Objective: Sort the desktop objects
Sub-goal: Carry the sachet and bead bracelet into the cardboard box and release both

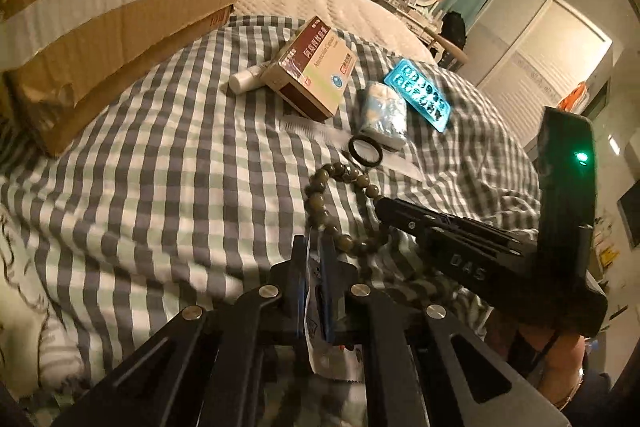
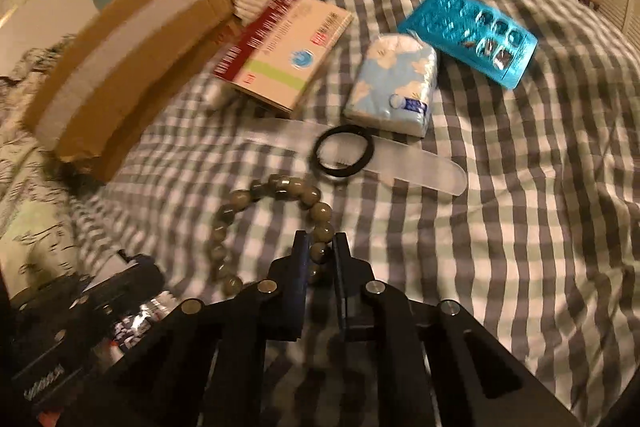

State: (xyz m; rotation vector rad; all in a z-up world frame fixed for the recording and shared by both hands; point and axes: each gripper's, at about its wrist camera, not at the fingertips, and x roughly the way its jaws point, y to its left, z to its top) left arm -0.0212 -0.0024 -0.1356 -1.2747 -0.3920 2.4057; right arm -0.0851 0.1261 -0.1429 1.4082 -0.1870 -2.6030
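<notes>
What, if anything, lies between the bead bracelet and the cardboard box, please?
Nothing visible does. The right gripper is shut on the bracelet, and the checked cloth from there to the box is bare. The medicine carton, comb and hair tie lie off to the right of that path.

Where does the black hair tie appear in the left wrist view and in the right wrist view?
Left wrist view: black hair tie, right of centre, just below the tissue pack.
Right wrist view: hair tie at centre, lying on the translucent comb.
Shared landmark: the blue tray.
</notes>
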